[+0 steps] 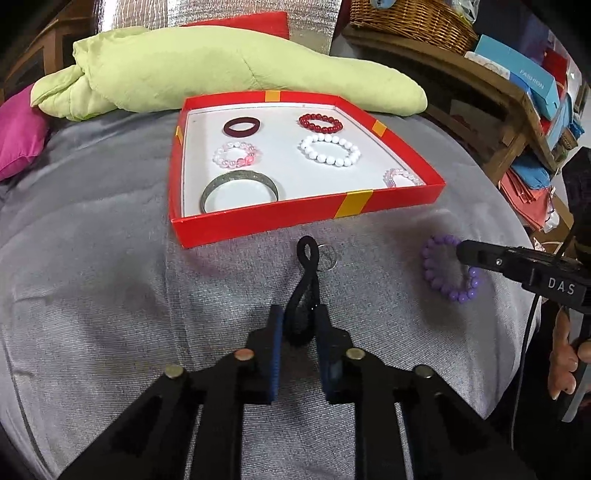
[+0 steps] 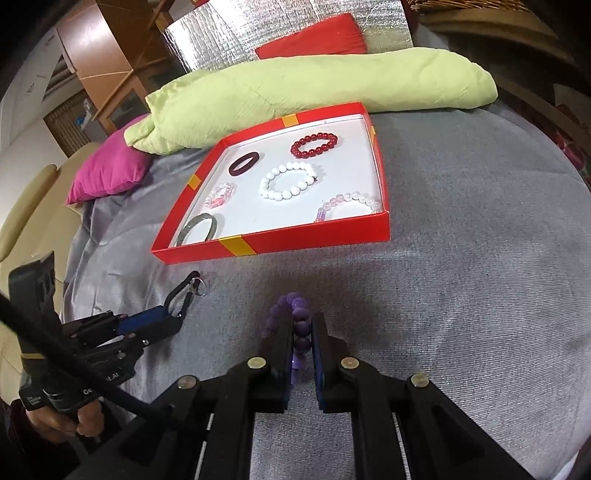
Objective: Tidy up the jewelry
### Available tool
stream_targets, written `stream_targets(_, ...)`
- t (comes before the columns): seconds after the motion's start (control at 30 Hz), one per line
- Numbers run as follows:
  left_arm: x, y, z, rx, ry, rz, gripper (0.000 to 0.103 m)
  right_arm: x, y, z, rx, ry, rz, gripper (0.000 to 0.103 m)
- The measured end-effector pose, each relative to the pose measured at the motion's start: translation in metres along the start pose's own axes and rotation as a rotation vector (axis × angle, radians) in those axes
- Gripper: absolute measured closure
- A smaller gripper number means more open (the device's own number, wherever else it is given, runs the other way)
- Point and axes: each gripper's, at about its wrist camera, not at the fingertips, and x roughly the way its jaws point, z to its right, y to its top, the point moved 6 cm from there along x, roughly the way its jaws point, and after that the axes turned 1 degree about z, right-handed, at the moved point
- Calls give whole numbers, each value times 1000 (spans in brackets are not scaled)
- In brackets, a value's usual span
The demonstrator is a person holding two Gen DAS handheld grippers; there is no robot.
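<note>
- Closest to the left wrist camera, the left gripper (image 1: pixel 300 321) is clamped on a black strap keychain (image 1: pixel 306 284), whose loop points toward the box and carries a small metal key ring (image 1: pixel 328 255) at its far end.
- From the right wrist view the same left gripper (image 2: pixel 173 318) lies low over the grey bedspread (image 2: pixel 461 295), with the keychain (image 2: pixel 183 293) sticking out ahead of it toward the box.
- Right gripper (image 2: pixel 300 332) is closed on a purple bead bracelet (image 2: pixel 291 314); some beads sit pinched between the blue pads, the rest of the loop curves out to the left.
- Seen from the left wrist, the right gripper (image 1: pixel 461 251) reaches in from the right edge and the purple bead bracelet (image 1: pixel 448 273) rests on the grey bedspread (image 1: pixel 110 295), near the box's front right corner.
- Ahead sits a shallow red box (image 1: pixel 258 225) with yellow stripes and a white floor.
- Inside it, left column from back to front: a dark maroon bangle (image 1: pixel 241 127), a pink-and-white bead bracelet (image 1: pixel 238 154), and a grey metal bangle (image 1: pixel 239 190).
- Right column: a red bead bracelet (image 1: pixel 320 123), a white bead bracelet (image 1: pixel 329 150), and a pale pink bead bracelet (image 1: pixel 402 177) partly hidden by the front right wall.
- Behind the box lies a light green quilt (image 1: pixel 221 74), with a magenta cushion (image 1: pixel 18 136) at its left and a red cushion (image 1: pixel 255 24) further back.
</note>
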Motion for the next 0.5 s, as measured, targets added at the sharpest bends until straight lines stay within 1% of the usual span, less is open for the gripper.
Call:
stream_targets(0.1, -4, 0, 0, 5, 8, 15, 96, -2, 1, 1, 8, 9, 8, 93)
stream_targets(0.23, -11, 1, 5, 28, 1, 46, 96, -10, 5, -3, 12, 47, 43, 93)
stream_targets(0.4, -21, 4, 9, 57, 30, 92, 96, -21, 10, -10, -4, 77, 91, 93)
stream_targets(0.5, -26, 6, 6, 46, 32, 110, 96, -25, 12, -11, -3, 86, 108, 93)
